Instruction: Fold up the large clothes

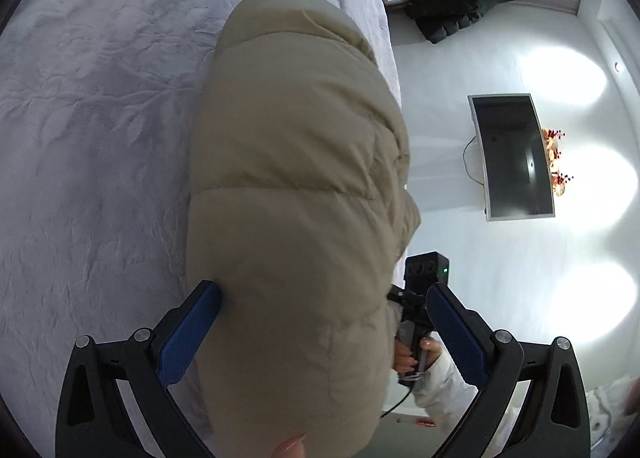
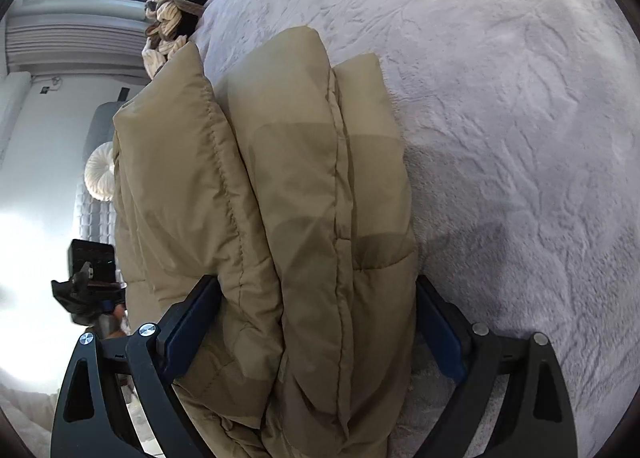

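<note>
Each camera sits on its own gripper and looks forward between the two fingers, very close up. Both see the same tan puffer jacket and grey bedspread, from opposite sides.

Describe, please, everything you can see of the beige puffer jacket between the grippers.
The puffer jacket is beige, smooth, nylon-looking fabric, quilted into puffy stitched sections. It is bundled in thick folded layers, lying at the edge of the lavender bedspread. The right gripper straddles several layers, both pads close against the fabric. The left gripper stands wide; its one pad touches the jacket, the other stays clear.
</note>
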`<move>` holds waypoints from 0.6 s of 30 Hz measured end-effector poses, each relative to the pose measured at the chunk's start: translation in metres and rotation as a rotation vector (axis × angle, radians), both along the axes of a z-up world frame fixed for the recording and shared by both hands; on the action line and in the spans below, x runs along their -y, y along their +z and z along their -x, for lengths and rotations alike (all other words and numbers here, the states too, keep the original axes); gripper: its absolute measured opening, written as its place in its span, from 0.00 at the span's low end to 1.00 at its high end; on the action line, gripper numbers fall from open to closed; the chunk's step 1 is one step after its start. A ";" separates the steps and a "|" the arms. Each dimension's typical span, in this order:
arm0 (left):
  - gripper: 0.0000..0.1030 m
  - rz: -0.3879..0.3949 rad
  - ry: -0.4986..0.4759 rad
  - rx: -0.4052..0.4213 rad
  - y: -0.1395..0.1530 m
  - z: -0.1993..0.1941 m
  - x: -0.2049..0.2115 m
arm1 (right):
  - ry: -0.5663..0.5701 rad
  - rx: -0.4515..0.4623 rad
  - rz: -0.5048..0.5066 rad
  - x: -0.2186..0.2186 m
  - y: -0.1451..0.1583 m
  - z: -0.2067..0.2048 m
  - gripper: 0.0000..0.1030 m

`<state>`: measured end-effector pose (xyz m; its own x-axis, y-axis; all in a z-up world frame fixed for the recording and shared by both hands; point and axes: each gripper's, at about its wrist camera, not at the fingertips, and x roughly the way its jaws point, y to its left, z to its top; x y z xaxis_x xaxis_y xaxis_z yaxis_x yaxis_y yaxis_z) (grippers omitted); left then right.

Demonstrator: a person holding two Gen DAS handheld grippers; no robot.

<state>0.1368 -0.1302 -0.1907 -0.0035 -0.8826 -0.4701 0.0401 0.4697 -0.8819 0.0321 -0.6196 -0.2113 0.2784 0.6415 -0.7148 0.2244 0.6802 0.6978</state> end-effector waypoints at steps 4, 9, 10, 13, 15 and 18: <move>1.00 -0.001 -0.018 0.001 -0.014 -0.006 0.001 | 0.014 0.000 -0.048 0.001 -0.006 -0.004 0.92; 1.00 -0.081 -0.079 0.003 -0.034 -0.003 0.018 | 0.030 -0.002 -0.095 -0.003 -0.014 -0.011 0.92; 1.00 -0.087 -0.088 0.009 -0.035 -0.002 0.022 | 0.032 -0.003 -0.100 -0.005 -0.015 -0.013 0.92; 1.00 -0.117 -0.090 0.031 -0.036 0.002 0.030 | 0.031 -0.007 -0.113 -0.007 -0.017 -0.017 0.92; 1.00 -0.140 -0.087 0.034 -0.036 0.005 0.033 | 0.026 -0.010 -0.124 -0.007 -0.019 -0.019 0.92; 1.00 -0.168 -0.095 0.039 -0.038 0.010 0.038 | 0.018 -0.015 -0.143 -0.010 -0.022 -0.023 0.92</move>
